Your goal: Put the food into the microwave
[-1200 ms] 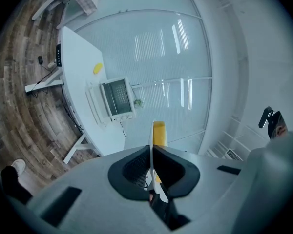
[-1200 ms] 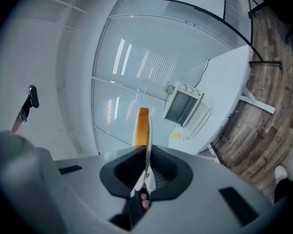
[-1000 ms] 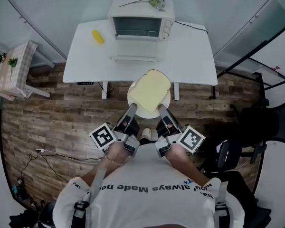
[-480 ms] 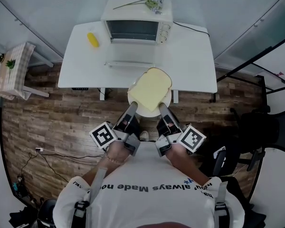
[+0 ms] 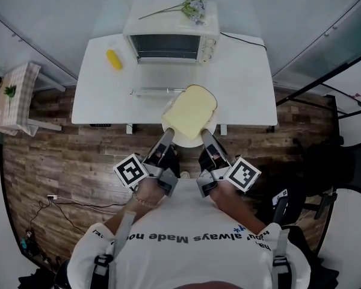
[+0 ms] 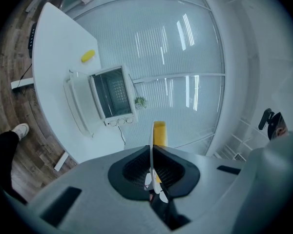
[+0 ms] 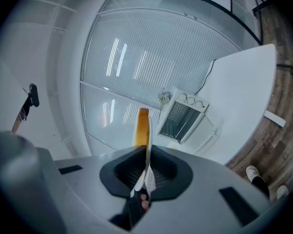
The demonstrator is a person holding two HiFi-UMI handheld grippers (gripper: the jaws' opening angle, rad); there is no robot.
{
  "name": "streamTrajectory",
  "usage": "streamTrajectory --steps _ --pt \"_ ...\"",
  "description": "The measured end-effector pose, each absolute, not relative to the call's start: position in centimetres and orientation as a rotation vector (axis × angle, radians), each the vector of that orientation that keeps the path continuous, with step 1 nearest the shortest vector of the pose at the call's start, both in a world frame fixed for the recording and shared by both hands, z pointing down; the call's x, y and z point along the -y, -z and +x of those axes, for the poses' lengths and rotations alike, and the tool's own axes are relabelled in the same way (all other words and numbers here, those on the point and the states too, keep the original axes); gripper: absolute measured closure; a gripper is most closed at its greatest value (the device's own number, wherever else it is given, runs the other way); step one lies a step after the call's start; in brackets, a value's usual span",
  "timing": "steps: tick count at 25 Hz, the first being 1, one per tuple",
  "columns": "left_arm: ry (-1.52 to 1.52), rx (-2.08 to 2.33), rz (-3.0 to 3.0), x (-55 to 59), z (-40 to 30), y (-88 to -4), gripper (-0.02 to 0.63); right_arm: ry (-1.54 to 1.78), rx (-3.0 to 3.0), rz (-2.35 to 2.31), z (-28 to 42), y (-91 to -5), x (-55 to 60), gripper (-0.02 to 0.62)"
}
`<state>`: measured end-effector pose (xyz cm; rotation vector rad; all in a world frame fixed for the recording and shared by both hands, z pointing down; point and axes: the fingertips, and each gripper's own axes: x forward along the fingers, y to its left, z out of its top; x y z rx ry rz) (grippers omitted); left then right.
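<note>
Left gripper (image 6: pixel 152 155) clamped on plate (image 6: pixel 152 134) rim; microwave (image 6: pixel 111 92) door open, on table (image 6: pixel 53 52).

Bright, even light; fisheye-warped edges

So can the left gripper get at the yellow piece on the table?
Probably not yet: the left gripper is shut on the plate, sharing it with the right gripper. The yellow piece lies clear beside the oven, but the plate must go down first.

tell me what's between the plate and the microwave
In the head view, only the microwave's open door, folded down over the table, lies between it and the plate.
</note>
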<state>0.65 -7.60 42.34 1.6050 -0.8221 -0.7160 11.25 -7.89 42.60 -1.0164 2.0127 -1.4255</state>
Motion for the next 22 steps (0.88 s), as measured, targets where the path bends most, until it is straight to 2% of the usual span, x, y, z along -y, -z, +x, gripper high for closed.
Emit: streamTrajectory --steps 22 --pt "0.702 0.756 1.643 30.6 -7.8 -41.0 0.587 1.384 -1.994 -1.077 2.7 -41.1 30.3 0.571"
